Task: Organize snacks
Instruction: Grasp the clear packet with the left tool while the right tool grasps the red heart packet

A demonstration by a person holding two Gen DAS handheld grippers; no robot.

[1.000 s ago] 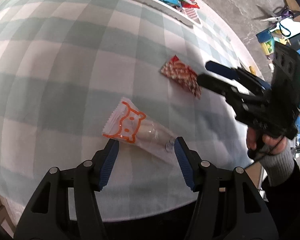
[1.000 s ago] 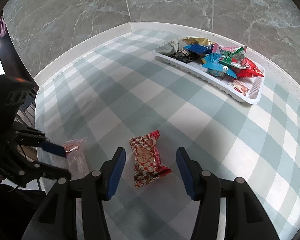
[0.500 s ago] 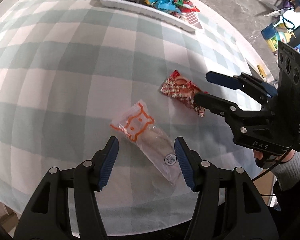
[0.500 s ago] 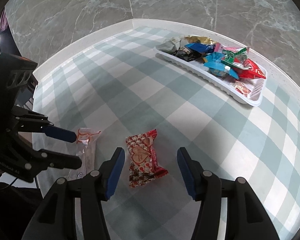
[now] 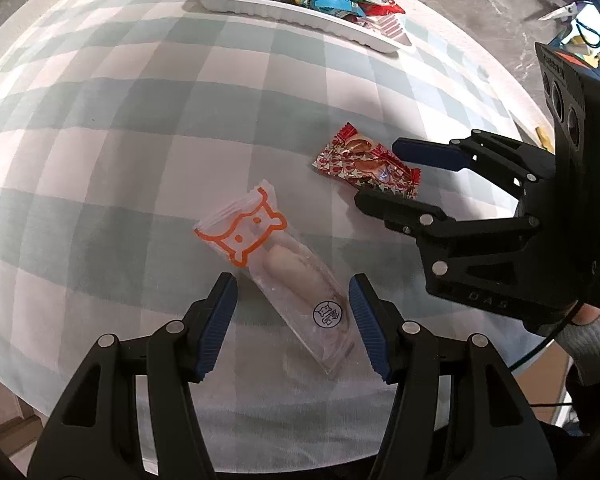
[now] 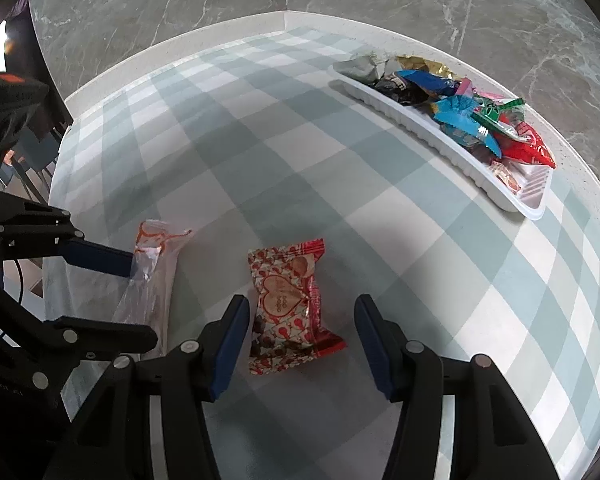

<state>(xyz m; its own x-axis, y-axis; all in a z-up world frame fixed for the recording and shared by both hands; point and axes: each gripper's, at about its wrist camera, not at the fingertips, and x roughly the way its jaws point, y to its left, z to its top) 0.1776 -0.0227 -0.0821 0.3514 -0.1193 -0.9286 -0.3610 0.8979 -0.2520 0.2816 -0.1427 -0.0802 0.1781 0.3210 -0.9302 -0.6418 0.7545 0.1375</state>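
A clear packet with an orange bear print [image 5: 278, 262] lies on the checked tablecloth. My left gripper [image 5: 292, 314] stands open over its lower end, pads on either side with gaps. The same clear packet [image 6: 152, 276] shows beside the left gripper [image 6: 112, 300] in the right wrist view. A red heart-print snack [image 6: 288, 300] lies between the pads of my open right gripper [image 6: 300, 336], untouched. In the left wrist view the red snack [image 5: 364, 164] sits between the right gripper's fingers [image 5: 404, 172].
A long white tray [image 6: 440, 140] with several coloured snack packets stands at the table's far side, also the tray [image 5: 300, 14] at the top of the left view. Marble floor lies beyond the table edge. A grey sleeve [image 5: 592, 340] holds the right gripper.
Both grippers have come closer over their snacks. The clear packet now lies further between the left pads, and the right fingers straddle the red snack more closely.
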